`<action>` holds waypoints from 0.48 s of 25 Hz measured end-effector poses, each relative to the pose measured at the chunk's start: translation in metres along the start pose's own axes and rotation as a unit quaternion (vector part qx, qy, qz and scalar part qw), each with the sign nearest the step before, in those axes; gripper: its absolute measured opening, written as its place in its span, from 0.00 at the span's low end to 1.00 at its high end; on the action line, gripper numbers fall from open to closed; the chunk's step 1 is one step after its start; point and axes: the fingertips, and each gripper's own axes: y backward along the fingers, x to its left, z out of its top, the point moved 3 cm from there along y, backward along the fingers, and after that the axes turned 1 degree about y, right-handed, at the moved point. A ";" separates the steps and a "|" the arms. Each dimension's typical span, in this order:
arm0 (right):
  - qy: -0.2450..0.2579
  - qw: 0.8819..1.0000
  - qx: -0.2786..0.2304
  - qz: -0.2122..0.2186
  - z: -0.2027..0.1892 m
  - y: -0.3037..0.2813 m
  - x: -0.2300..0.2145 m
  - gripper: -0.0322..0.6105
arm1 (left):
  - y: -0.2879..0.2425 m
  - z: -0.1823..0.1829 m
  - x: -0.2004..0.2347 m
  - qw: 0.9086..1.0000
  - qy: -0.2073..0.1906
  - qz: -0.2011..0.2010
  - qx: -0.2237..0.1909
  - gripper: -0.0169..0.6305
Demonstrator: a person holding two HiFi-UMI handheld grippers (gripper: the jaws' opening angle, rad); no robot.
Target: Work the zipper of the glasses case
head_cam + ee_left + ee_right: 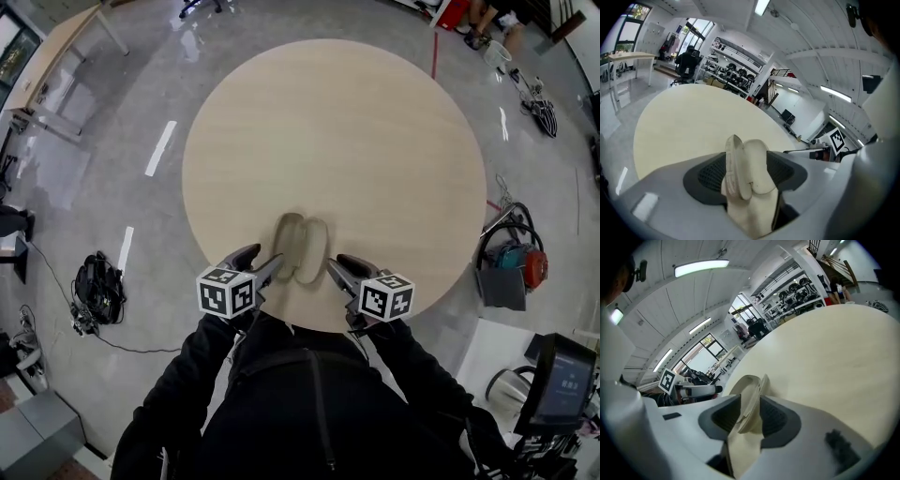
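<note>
Left tongs [276,263], right tongs [331,268], glasses case [302,246] apparently loose between each pair.

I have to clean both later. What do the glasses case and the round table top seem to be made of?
The glasses case looks like soft beige fabric or faux leather with a matte finish. Its open halves bend limply and show no shine, but I cannot tell which of the two it is. The table top looks like pale wood or wood-look laminate, smooth and matte, with an even light tone and faint streaks.
</note>
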 end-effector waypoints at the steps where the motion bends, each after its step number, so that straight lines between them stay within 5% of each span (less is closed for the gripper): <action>1: -0.001 1.000 0.003 -0.007 0.000 -0.002 -0.006 0.25 | -0.004 0.000 0.007 1.000 0.002 -0.007 0.006 0.45; 4: -0.014 1.000 0.016 -0.004 -0.003 -0.012 -0.019 0.25 | -0.019 -0.004 0.024 0.998 -0.002 -0.032 0.048 0.58; 9: -0.066 0.997 0.031 0.031 -0.017 -0.027 -0.023 0.25 | -0.039 -0.016 0.024 0.991 -0.002 -0.083 0.105 0.60; 12: -0.086 0.996 0.024 0.014 -0.021 -0.026 -0.031 0.25 | -0.047 -0.018 0.020 0.988 -0.007 -0.099 0.119 0.60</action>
